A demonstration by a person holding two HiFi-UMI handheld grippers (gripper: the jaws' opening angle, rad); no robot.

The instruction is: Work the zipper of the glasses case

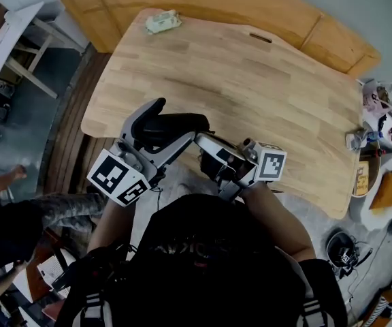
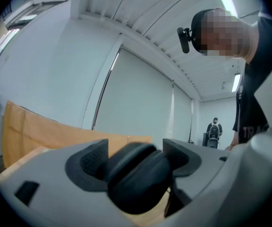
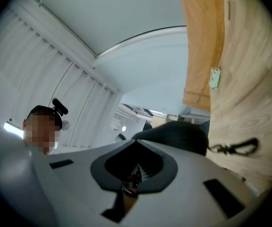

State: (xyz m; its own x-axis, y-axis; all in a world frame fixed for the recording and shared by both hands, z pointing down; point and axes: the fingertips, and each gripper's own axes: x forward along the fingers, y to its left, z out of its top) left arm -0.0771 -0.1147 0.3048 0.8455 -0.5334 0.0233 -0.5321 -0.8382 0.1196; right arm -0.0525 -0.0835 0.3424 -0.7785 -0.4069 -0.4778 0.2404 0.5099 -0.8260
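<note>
Black glasses case (image 1: pixel 175 125) sits clamped in left fingers (image 2: pixel 86 162); right fingers (image 3: pixel 166 171) pinch its zipper pull (image 3: pixel 130 186).

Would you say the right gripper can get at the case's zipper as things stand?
Likely yes: the left gripper holds the case up, and the right gripper is shut at its end, seemingly on the pull.

Left gripper (image 2: pixel 135 161): jaws clamped on glasses case (image 2: pixel 137 186), which fills the gap between the pads. Right gripper (image 3: pixel 135 168): jaws fully together, case just beyond the tips. Forearms (image 1: pixel 278 216) bent inward, grippers tip to tip.
</note>
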